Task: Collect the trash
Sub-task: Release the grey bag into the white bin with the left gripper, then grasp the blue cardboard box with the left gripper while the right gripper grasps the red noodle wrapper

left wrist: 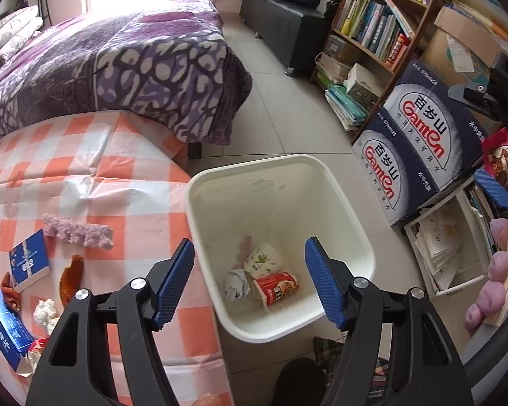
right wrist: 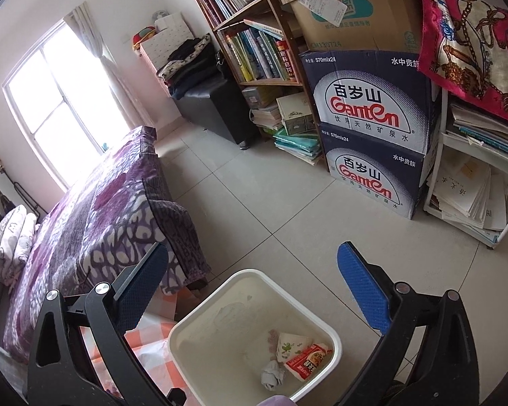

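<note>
A bed (right wrist: 94,203) with a purple patterned cover stands under the window (right wrist: 61,101), pillows (right wrist: 13,237) at its head. Across the tiled floor (right wrist: 271,203) from the bed is a bookshelf (right wrist: 254,50) full of books. Just beside the bookshelf two Ganten boxes (right wrist: 369,128) are stacked, a cardboard box (right wrist: 348,10) on top. Beside the boxes, away from the bookshelf, a white rack (right wrist: 474,196) holds papers, with a red cloth (right wrist: 474,40) draped over it. A dark bench (right wrist: 213,108) between bookshelf and window carries folded clothes (right wrist: 186,57).

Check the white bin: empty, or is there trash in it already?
Not empty. The white bin holds a red snack wrapper, a crumpled paper ball and a white printed packet on its floor, mostly unfilled.
</note>
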A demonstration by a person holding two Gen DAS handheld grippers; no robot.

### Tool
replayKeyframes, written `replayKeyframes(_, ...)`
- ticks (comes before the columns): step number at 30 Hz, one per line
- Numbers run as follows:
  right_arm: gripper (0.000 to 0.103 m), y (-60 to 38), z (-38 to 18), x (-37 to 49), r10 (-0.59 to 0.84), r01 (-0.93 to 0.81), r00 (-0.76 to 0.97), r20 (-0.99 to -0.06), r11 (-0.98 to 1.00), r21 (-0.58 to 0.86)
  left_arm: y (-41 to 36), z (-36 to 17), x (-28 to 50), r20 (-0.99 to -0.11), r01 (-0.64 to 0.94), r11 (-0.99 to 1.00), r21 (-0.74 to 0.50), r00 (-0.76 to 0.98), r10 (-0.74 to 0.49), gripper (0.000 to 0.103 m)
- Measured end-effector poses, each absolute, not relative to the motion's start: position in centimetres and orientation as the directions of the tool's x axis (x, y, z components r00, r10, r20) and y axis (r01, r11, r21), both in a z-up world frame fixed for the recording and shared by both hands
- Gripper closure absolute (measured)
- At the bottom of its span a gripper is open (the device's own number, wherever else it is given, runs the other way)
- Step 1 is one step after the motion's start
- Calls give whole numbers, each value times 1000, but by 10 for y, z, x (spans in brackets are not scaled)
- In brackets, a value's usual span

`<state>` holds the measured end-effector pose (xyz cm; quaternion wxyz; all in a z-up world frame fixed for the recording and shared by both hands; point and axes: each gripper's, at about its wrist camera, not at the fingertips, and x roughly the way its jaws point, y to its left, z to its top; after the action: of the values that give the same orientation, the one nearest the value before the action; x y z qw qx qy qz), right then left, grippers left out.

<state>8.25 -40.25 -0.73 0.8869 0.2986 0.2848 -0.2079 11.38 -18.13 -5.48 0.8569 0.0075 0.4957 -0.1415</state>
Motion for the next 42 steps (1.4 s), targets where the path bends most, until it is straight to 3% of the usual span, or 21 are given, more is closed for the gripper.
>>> replayKeyframes(7,7,-370,-10,94,-151,485,749,-645,788,379,-109,-59,114,-876,124,992,-1,479,-61,30)
replayKeyframes(13,7,-317,-19,107,-126,406,732,-669,870,280,-33,-71,113,-896,-97,993,65,432,101,26)
replayKeyframes(20,7,-241,-37,117,-90,255,700,-708,958,131,30,-76,102,-898,-273,955,116,382,218,26)
replayKeyframes(26,7,-204,-46,119,-36,163,678,-734,981,102,86,-85,91,-906,-428,889,160,294,305,26)
replayKeyframes(32,7,-173,-72,122,106,60,566,-818,984,170,132,-111,83,-964,-537,841,71,180,196,26)
replayKeyframes(42,7,-122,-108,106,282,-56,389,-877,958,283,158,-135,73,-994,-566,823,-43,108,22,26)
